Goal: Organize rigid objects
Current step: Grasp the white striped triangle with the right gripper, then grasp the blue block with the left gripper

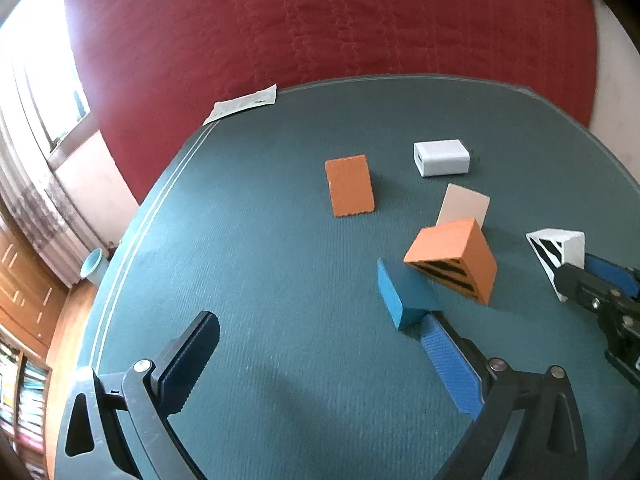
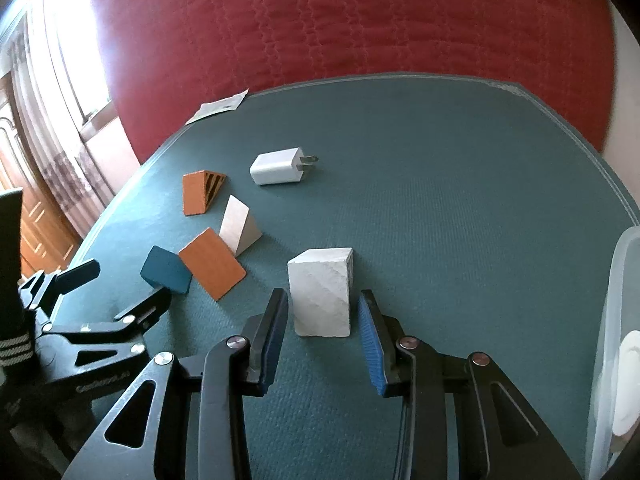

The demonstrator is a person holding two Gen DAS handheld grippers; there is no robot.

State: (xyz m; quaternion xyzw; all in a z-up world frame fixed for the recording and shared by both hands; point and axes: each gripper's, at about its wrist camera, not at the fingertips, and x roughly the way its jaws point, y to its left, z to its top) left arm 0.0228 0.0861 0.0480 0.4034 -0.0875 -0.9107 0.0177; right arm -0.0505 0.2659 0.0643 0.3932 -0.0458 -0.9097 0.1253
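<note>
My right gripper [image 2: 322,297] is shut on a white wedge block [image 2: 323,294] that stands on the teal table mat [image 2: 460,220], one pad on each side. The left wrist view shows this block's black-striped face [image 1: 560,252] at the right edge. My left gripper [image 1: 320,320] is open wide and empty, low over the mat. A blue block [image 1: 404,296] lies just past its right fingertip [image 1: 434,330]. Leaning beside the blue block is an orange striped wedge [image 1: 452,260]. Farther off are a beige wedge [image 1: 464,206], a second orange wedge [image 1: 350,186] and a white charger [image 1: 440,158].
A clear plastic bin [image 2: 612,320] stands at the right edge of the table with something white inside. A paper slip [image 1: 244,104] lies at the far left corner. Red fabric [image 1: 320,20] rises behind the table. A light blue cup [image 1: 94,266] sits on the floor to the left.
</note>
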